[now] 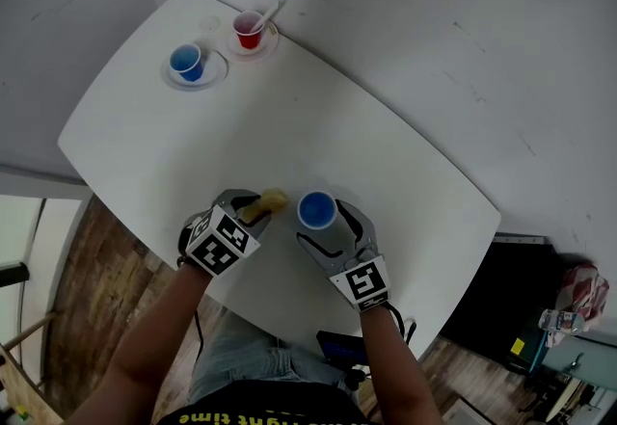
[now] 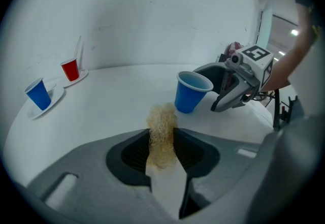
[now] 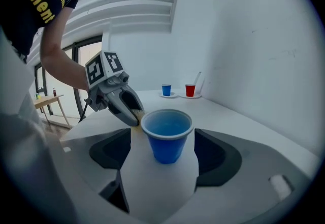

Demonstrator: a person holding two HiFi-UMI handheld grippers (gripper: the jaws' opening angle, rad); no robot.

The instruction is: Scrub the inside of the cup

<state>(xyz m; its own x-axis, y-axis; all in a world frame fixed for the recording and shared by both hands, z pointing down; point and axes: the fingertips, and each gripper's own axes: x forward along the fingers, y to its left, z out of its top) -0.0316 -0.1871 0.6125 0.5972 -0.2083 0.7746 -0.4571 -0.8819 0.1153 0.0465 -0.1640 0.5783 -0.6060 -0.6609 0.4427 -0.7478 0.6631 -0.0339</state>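
A blue cup [image 1: 316,210] [image 3: 166,136] stands upright on the white table [image 1: 318,115] near its front edge. My right gripper [image 1: 325,223] [image 3: 162,154] is open, with a jaw on each side of the cup and a gap between each jaw and the cup's wall. My left gripper [image 1: 264,208] [image 2: 161,142] is shut on a yellowish fibrous scrub pad [image 2: 161,131] [image 1: 273,201], held just left of the cup's rim. In the left gripper view the cup [image 2: 192,92] sits beyond the pad, with the right gripper [image 2: 231,95] behind it. The cup's inside looks empty.
At the table's far end a small blue cup [image 1: 186,61] and a small red cup [image 1: 249,30] with a stick in it each stand on a white saucer. The table's front edge lies just under my hands, with wooden floor [image 1: 106,269] below.
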